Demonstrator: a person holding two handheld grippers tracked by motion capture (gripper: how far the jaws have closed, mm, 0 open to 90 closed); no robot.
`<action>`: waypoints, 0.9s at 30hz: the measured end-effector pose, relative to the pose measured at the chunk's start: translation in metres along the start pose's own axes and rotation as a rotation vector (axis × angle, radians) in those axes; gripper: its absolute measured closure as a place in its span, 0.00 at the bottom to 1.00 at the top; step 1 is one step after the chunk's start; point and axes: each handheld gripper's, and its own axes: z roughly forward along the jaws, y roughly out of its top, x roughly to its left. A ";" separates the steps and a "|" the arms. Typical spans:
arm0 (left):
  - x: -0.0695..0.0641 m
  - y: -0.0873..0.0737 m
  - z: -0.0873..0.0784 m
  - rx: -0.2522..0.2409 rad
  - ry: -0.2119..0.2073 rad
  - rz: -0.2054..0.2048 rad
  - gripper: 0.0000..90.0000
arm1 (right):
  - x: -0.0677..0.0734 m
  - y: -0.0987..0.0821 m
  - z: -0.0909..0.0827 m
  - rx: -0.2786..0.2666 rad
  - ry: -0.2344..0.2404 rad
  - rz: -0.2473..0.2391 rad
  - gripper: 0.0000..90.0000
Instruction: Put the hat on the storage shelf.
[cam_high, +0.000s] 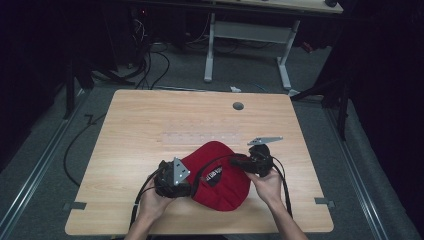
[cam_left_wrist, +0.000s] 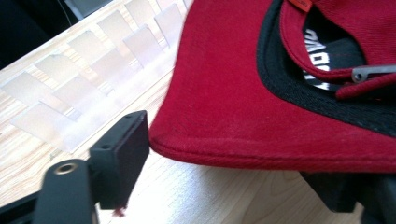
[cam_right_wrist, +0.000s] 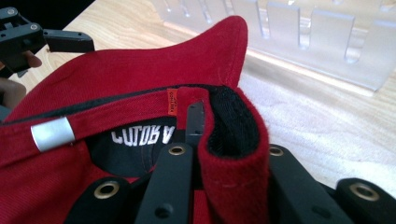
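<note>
A red cap (cam_high: 220, 175) with a black lining lies upside down near the table's front edge, between both hands. My right gripper (cam_high: 236, 161) is shut on the cap's rear band, where a fold of red cloth (cam_right_wrist: 233, 177) is pinched between the jaws of the right gripper (cam_right_wrist: 233, 140). A silver buckle (cam_right_wrist: 52, 133) sits on the strap beside white lettering. My left gripper (cam_high: 192, 186) stands open at the cap's left side. In the left gripper view, the left gripper (cam_left_wrist: 233, 168) has one pad (cam_left_wrist: 123, 154) beside the cap's rim (cam_left_wrist: 224, 116); its other jaw is under the cap.
A clear plastic slotted rack (cam_high: 200, 135) lies on the wooden table (cam_high: 130, 150) just beyond the cap, seen close in both gripper views (cam_left_wrist: 93, 70) (cam_right_wrist: 303, 37). A round cable hole (cam_high: 238, 106) is at the far side. Another desk (cam_high: 250, 30) and floor cables stand behind.
</note>
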 end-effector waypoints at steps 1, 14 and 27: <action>0.000 0.000 0.000 0.000 0.000 0.000 0.29 | 0.000 0.000 0.000 0.000 0.000 0.000 0.90; -0.006 -0.002 0.002 0.056 0.004 0.059 0.52 | 0.001 -0.001 -0.004 0.006 0.035 0.029 0.90; -0.011 0.001 -0.003 0.108 -0.090 0.076 0.71 | -0.006 0.000 -0.006 -0.012 0.078 0.061 0.89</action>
